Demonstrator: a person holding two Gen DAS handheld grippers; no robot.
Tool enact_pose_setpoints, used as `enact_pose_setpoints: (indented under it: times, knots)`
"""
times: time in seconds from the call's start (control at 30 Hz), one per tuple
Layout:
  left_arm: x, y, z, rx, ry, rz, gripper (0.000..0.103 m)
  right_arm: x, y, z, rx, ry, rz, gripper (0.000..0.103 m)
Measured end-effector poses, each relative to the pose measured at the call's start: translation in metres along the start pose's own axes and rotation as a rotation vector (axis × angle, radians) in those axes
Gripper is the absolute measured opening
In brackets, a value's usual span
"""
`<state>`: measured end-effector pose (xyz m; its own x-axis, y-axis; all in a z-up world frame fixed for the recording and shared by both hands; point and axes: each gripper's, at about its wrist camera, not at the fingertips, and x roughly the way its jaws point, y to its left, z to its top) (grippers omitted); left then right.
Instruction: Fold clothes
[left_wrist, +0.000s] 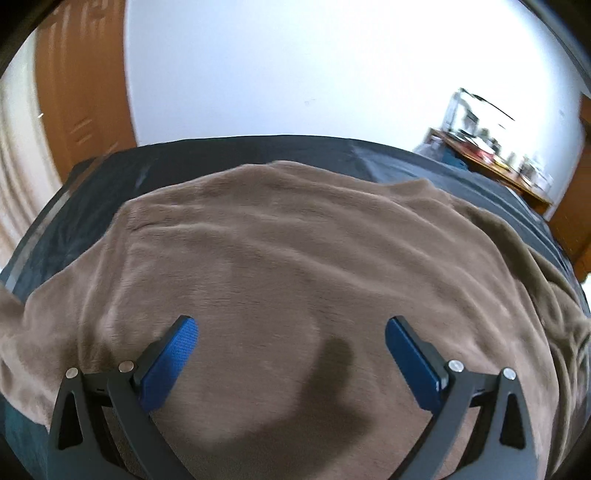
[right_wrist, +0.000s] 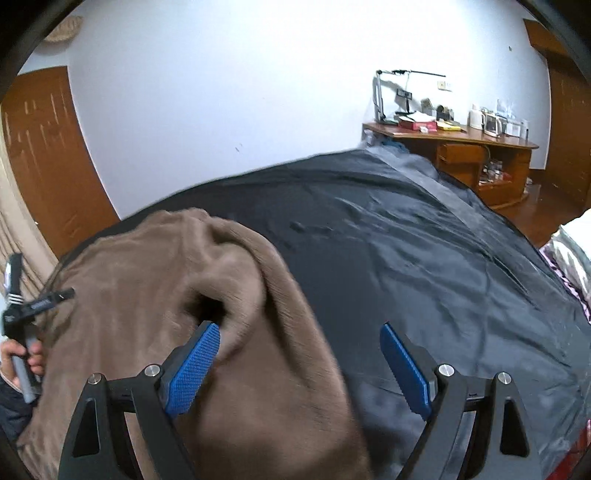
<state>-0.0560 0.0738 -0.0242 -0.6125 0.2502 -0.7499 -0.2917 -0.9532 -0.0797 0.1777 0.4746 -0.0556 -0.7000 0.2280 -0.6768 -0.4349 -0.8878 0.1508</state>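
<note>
Room: white wall (right_wrist: 221, 92) behind, wooden doors at both sides, and a wooden desk (right_wrist: 461, 147) crowded with small items at the far right.
Surface: I'm working over a bed under a dark cover (right_wrist: 424, 258), a bit rumpled but broad and free on the right.
Garment: the brown fleece garment (left_wrist: 295, 258) lies spread on the cover's left part, mostly flat with soft ridges. Its right edge is bunched into a raised fold (right_wrist: 236, 258), with a dark hollow beneath.
Left gripper: the left gripper (left_wrist: 291, 354) hangs above the fleece's middle, jaws spread wide, nothing in them.
Right gripper: my right gripper (right_wrist: 301, 362) is also wide open and empty. Its left pad (right_wrist: 195, 369) sits over that bunched edge, its right pad (right_wrist: 404, 369) over bare cover.
Step in hand: I judge this to be lining up for a fresh grasp on the edge.
Doing it well: come low onto the raised fold, take only one layer, and pinch near a corner so the cloth carries over evenly.
In the way: the hollow could hide a second layer. The view is blurred, so I can't tell.
Also there: the person's hand (right_wrist: 22, 354) on the other handle shows at far left, well clear of the fold.
</note>
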Motion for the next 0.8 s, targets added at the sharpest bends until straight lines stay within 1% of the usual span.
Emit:
enact_pose_setpoints:
  times: [0.03,0.1,0.17,0.2,0.27,0.3,0.33,0.37,0.4,0.47,0.5,0.53,0.6,0.67,0.7,0.8]
  knots:
    - [0.004,-0.001,-0.001,0.004,0.017,-0.006,0.102,0.005,-0.003,-0.001,-0.006,0.017,-0.003,0.089]
    - [0.007,0.001,-0.004,-0.008,0.043,-0.009,0.102,0.019,-0.005,-0.004,-0.012,0.066,-0.005,0.076]
    - [0.013,0.007,-0.005,-0.041,0.068,-0.018,0.102,0.034,-0.008,-0.007,-0.007,0.125,0.014,0.058]
    - [0.013,0.01,-0.005,-0.053,0.073,-0.023,0.102,0.039,-0.007,-0.007,-0.011,0.141,0.02,0.057]
    - [0.013,0.014,-0.006,-0.072,0.075,-0.033,0.102,0.042,-0.002,-0.005,-0.038,0.144,0.03,0.049]
    - [0.013,0.013,-0.006,-0.069,0.076,-0.029,0.102,0.043,0.002,-0.005,-0.06,0.151,0.04,0.047]
    - [0.013,0.011,-0.006,-0.059,0.078,-0.02,0.102,0.044,0.009,-0.006,-0.098,0.157,0.036,0.042]
    - [0.014,0.009,-0.007,-0.05,0.079,-0.011,0.102,0.045,0.016,-0.007,-0.14,0.159,0.022,0.033]
    - [0.014,0.008,-0.007,-0.046,0.08,-0.008,0.102,0.045,0.021,-0.007,-0.17,0.159,0.01,0.029]
    - [0.015,0.008,-0.007,-0.046,0.081,-0.008,0.102,0.045,0.031,-0.008,-0.23,0.157,-0.015,0.016]
    - [0.015,0.008,-0.007,-0.046,0.081,-0.008,0.102,0.044,0.035,-0.007,-0.256,0.152,-0.039,0.012]
    - [0.015,0.008,-0.007,-0.045,0.081,-0.007,0.102,0.042,0.037,-0.004,-0.278,0.141,-0.076,0.01]
    - [0.017,0.006,-0.007,-0.041,0.083,-0.003,0.102,0.039,0.036,0.004,-0.314,0.112,-0.169,0.009]
    - [0.019,0.005,-0.007,-0.036,0.084,0.002,0.102,0.034,0.032,0.016,-0.365,0.068,-0.295,0.009]
    - [0.019,0.005,-0.007,-0.034,0.085,0.003,0.102,0.033,0.031,0.022,-0.402,0.039,-0.371,0.009]
    - [0.02,0.006,-0.005,-0.032,0.085,0.001,0.102,0.035,0.03,0.046,-0.544,-0.074,-0.637,0.009]
